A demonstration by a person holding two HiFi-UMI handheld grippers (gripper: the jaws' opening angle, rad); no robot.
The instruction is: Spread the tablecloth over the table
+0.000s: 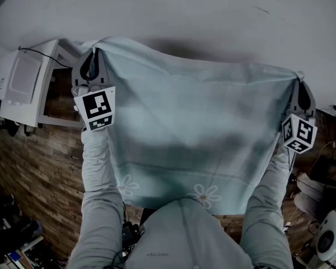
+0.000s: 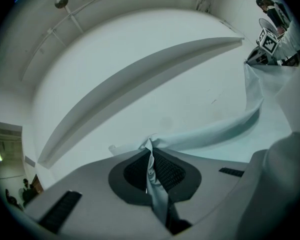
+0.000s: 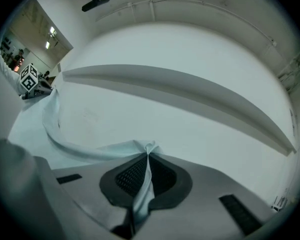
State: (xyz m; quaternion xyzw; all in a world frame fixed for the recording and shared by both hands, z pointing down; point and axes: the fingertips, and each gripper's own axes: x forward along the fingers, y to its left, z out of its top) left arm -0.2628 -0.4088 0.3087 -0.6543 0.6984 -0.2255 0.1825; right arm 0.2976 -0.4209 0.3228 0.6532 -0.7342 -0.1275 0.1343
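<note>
Holding tablecloth (image 1: 190,128) stretched over white table (image 1: 213,15), left gripper (image 1: 94,55) and right gripper (image 1: 300,82), jaws clamped on its corners

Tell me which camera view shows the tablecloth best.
The head view: nearly the whole tablecloth is stretched between the left gripper and right gripper, flower print low. Each gripper view shows only a corner pinched in its shut jaws and the top edge running to the other gripper.

Tablecloth (image 1: 196,133) hem behind person's chest (image 1: 185,234)
</note>
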